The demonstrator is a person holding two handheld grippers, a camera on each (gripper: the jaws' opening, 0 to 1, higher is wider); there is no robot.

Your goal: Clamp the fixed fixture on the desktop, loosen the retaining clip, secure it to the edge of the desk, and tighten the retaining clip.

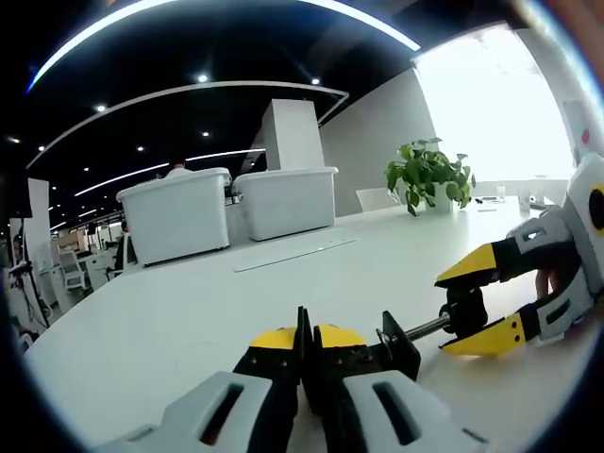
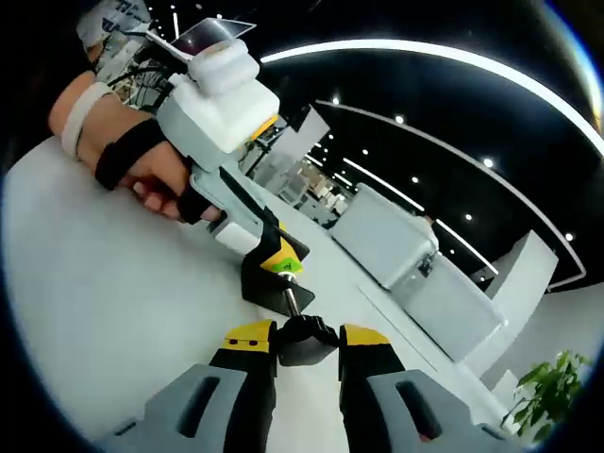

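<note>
Left gripper view, left to right:

- Two white lidded storage bins [image 1: 175, 215] and [image 1: 286, 200], far side of the white counter [image 1: 142, 330], side by side and just apart. Lids on; contents cannot be told.
- Flat pale strip [image 1: 294, 254] lying on the counter in front of the bins.
- Left claw [image 1: 304, 342], near edge of the view, low over the counter. Yellow-tipped jaws drawn almost together on a thin black plate of the fixture clamp [image 1: 401, 345], gripping its near end.
- Fixture clamp: black body just right of the left claw, its metal screw running right to a black knob [image 1: 465, 311]. It sits at the counter surface between the two claws.
- Potted green plant [image 1: 429, 172], far right on the counter, before a bright window.
- Right claw [image 1: 478, 310], entering from the right, jaws spread wide to either side of the knob; whether they touch it cannot be told.

Right gripper view, left to right:

- A person's hand [image 2: 151, 175] with a black strap, upper left, wrapped round the handle of the left claw [image 2: 281, 257], which angles down onto the clamp body [image 2: 267, 286].
- Right claw [image 2: 308, 342], near centre, jaws partly apart with the black knob [image 2: 309, 339] between the yellow tips, touching or nearly so.
- The two white bins [image 2: 387, 241] and [image 2: 453, 307], far right of centre.
- The plant [image 2: 543, 392], lower right.
</note>
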